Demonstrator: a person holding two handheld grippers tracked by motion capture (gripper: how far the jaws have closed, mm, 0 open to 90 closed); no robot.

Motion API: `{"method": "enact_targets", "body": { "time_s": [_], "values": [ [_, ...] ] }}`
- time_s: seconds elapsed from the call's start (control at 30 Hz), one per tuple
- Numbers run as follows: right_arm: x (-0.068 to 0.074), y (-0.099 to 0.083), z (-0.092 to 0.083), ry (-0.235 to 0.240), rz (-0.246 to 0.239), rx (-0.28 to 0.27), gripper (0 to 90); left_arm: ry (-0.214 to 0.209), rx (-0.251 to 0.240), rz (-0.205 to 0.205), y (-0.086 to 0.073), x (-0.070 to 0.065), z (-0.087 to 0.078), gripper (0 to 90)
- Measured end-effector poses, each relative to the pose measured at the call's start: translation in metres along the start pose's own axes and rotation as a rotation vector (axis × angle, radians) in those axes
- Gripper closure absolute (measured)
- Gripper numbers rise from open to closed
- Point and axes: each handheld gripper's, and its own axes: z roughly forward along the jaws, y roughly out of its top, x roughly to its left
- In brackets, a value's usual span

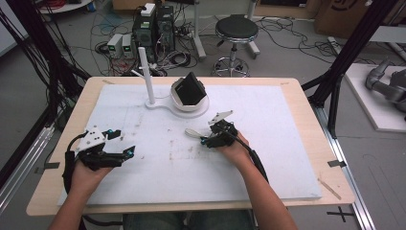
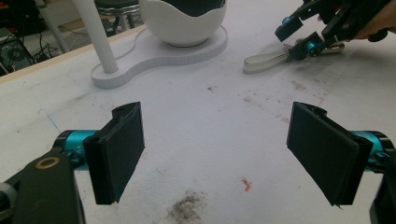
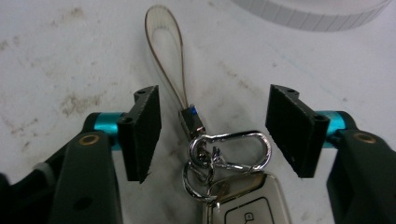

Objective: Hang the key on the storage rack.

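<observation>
A silver key fob [image 3: 247, 205] lies on the white mat [image 1: 268, 158], joined by rings to a silver carabiner [image 3: 233, 136] and a thin strap loop [image 3: 185, 100]. My right gripper [image 3: 215, 135] is low over it, one jaw on each side of the carabiner, with the pads clear of the metal. From above, that right gripper [image 1: 206, 134] is right of the mat's centre and the strap loop [image 1: 191, 132] points left. My left gripper [image 1: 123, 143] rests at the left, open and holding nothing. In the left gripper view its jaws [image 2: 217, 154] frame bare mat.
A white stand [image 1: 165, 103] with an upright post [image 1: 146, 72] and an egg-shaped cup [image 1: 189, 96] holding a dark object sits at the mat's far middle. The wooden table edge [image 1: 306, 110] frames the mat. A stool [image 1: 235, 31] and cables lie on the floor beyond.
</observation>
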Motion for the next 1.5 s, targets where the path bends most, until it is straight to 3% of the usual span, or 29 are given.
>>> {"method": "enact_targets", "body": {
  "time_s": [0.07, 0.13, 0.2, 0.33, 0.37, 0.63, 0.87, 1.13, 1.37, 1.5],
  "values": [
    [0.001, -0.001, 0.002, -0.003, -0.018, 0.023, 42.0, 0.001, 0.001, 0.002, 0.0, 0.0, 0.0, 19.1],
    [0.002, -0.001, 0.002, -0.011, -0.05, 0.025, 52.8, 0.0, 0.0, 0.001, 0.0, 0.0, 0.0, 19.0],
    [0.002, -0.001, 0.001, -0.013, -0.069, 0.027, 55.3, 0.0, 0.002, -0.001, 0.0, 0.0, 0.0, 19.1],
    [0.009, 0.0, 0.002, 0.009, -0.147, 0.019, 81.2, -0.004, -0.002, 0.003, 0.001, 0.0, 0.0, 19.1],
    [0.013, 0.0, 0.002, 0.011, -0.157, 0.031, 82.2, 0.0, -0.002, 0.002, 0.001, -0.001, 0.0, 19.1],
    [0.012, 0.002, 0.001, 0.013, -0.132, 0.035, 83.2, -0.002, -0.002, 0.002, 0.001, -0.001, 0.0, 19.0],
    [0.013, 0.013, -0.02, 0.008, -0.099, -0.084, 83.2, 0.0, -0.002, 0.003, 0.001, 0.0, 0.0, 19.0],
    [0.02, 0.051, -0.049, -0.01, -0.107, -0.241, 83.2, 0.0, -0.002, 0.004, 0.001, -0.002, 0.0, 19.1],
    [0.025, 0.086, -0.058, -0.036, -0.145, -0.283, 83.2, -0.002, -0.001, 0.003, 0.001, -0.002, 0.0, 19.0],
    [0.026, 0.108, -0.063, -0.053, -0.154, -0.337, 83.2, -0.006, -0.002, 0.004, 0.002, -0.003, 0.001, 19.0]
  ]
}}
